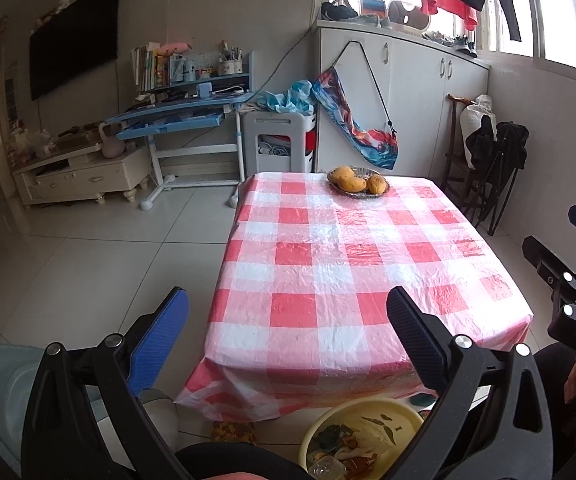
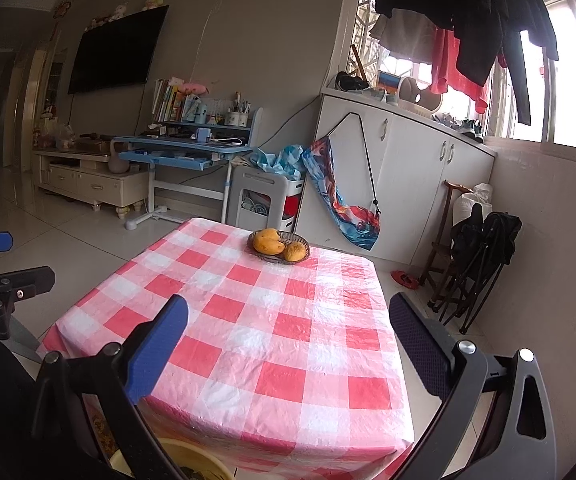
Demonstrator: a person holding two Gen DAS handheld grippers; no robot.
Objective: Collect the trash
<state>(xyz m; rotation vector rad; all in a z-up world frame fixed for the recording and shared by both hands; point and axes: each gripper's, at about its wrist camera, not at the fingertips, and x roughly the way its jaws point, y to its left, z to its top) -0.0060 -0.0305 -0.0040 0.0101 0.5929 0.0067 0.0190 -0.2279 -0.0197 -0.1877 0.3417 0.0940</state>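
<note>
A yellow basin (image 1: 368, 416) sits on the floor below the table's near edge, holding peels, scraps and a crumpled clear wrapper (image 1: 328, 469). Only its rim (image 2: 184, 456) shows in the right wrist view. The table (image 1: 328, 264) wears a red-and-white checked plastic cloth (image 2: 272, 340), and I see no loose trash on it. My left gripper (image 1: 288, 320) hangs open above the near table edge with nothing between its fingers. My right gripper (image 2: 288, 340) is also open and empty over the near end. Each gripper shows at the other view's edge: right gripper (image 1: 564, 236), left gripper (image 2: 16, 258).
A woven basket of mangoes (image 1: 358, 182) stands at the table's far end. Folded chairs (image 2: 476, 264) lean by the right wall, beside white cabinets (image 1: 408, 92). A blue desk (image 1: 184, 116) and a TV stand (image 1: 84, 172) are across the tiled floor. A pale cushioned seat (image 1: 0, 380) lies lower left.
</note>
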